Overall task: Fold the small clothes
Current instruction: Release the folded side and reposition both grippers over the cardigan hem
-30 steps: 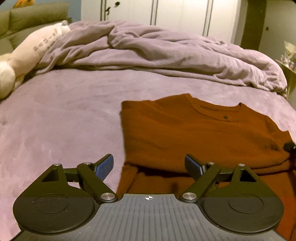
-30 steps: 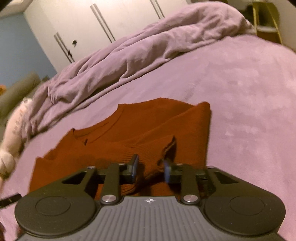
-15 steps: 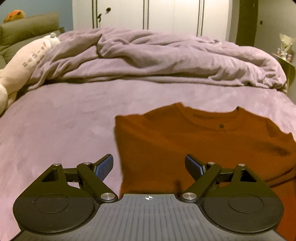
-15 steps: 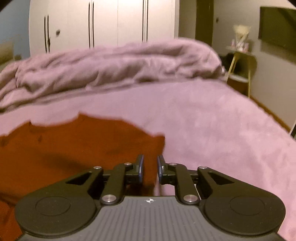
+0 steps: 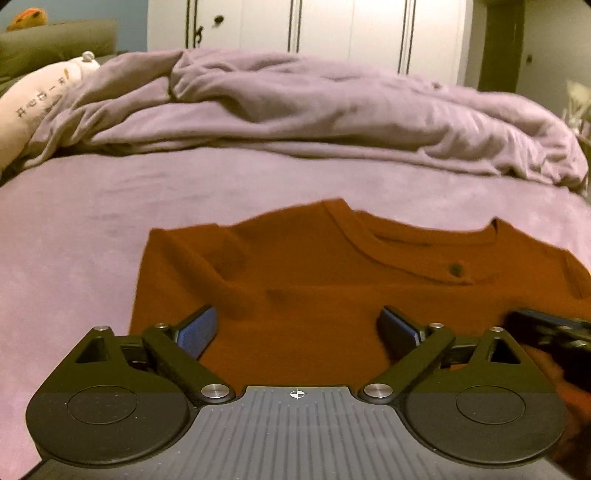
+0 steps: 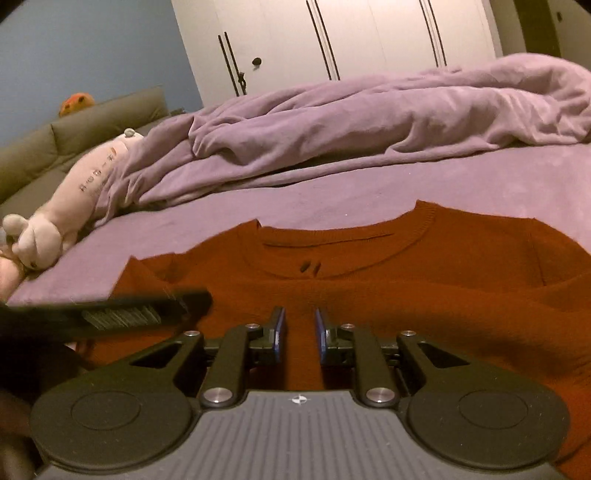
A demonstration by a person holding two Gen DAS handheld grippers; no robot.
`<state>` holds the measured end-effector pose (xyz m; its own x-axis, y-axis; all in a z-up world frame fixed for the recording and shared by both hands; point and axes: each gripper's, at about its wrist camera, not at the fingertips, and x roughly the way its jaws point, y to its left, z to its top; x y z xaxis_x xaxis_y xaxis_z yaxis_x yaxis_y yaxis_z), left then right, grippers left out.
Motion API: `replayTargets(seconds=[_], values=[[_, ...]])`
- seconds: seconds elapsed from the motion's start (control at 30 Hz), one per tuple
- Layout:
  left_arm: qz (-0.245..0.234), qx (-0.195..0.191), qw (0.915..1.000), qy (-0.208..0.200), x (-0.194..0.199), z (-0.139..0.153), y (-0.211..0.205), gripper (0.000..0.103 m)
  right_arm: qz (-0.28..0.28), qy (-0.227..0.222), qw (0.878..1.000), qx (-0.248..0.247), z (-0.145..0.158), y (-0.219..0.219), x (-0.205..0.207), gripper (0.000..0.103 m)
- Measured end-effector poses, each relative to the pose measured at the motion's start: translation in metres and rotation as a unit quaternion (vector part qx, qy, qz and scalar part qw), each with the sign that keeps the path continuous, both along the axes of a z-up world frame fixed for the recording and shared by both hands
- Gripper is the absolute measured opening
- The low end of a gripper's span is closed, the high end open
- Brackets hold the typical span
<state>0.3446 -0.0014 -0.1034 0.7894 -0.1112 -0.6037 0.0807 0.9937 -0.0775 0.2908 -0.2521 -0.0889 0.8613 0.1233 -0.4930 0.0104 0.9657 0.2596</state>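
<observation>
A rust-orange sweater (image 5: 332,280) lies flat on the purple bed cover, neckline away from me, with its sleeves folded in. My left gripper (image 5: 299,325) hovers low over its near left part; its jaws are opening wide and the pads press on nothing. My right gripper (image 6: 299,328) hangs over the sweater (image 6: 406,295) just below the collar, its pads a narrow gap apart with only the flat knit showing behind them. Each gripper shows in the other's view: the right one (image 5: 546,332) at the right edge, the left one (image 6: 110,310) at the left.
A crumpled purple duvet (image 5: 332,122) is heaped across the far side of the bed. A pale plush toy (image 6: 74,206) lies at the far left beside a grey-green sofa (image 6: 74,144). White wardrobe doors (image 5: 332,33) stand behind the bed.
The right gripper let go of the folded sleeve edge, parted slightly and swung left to face the collar. The left gripper moved forward and lower over the sweater, and its jaws widened.
</observation>
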Motion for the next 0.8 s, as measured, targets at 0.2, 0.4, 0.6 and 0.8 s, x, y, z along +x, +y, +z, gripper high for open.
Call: replayTargets(seconds=[0.2,0.4,0.6,0.8], values=[[-0.013,-0.006,0.9999,-0.004,-0.002,0.002,0.020,0.099,-0.079,0.020,0.997,0.013,-0.005,-0.075,-0.023,0.013],[0.034,0.053,0.9979,0.011,-0.009,0.005,0.033,0.102,-0.176,0.037,0.984,0.013,-0.004,-0.126,-0.052,0.002],[0.055,0.028,0.9973,0.039,-0.024,0.011,0.051,0.102,-0.151,0.027,0.988,-0.023,0.018,-0.099,-0.070,0.029],[0.042,0.046,0.9970,0.045,-0.036,0.015,0.051,0.102,-0.115,0.051,0.987,-0.097,0.014,-0.075,-0.081,0.032]])
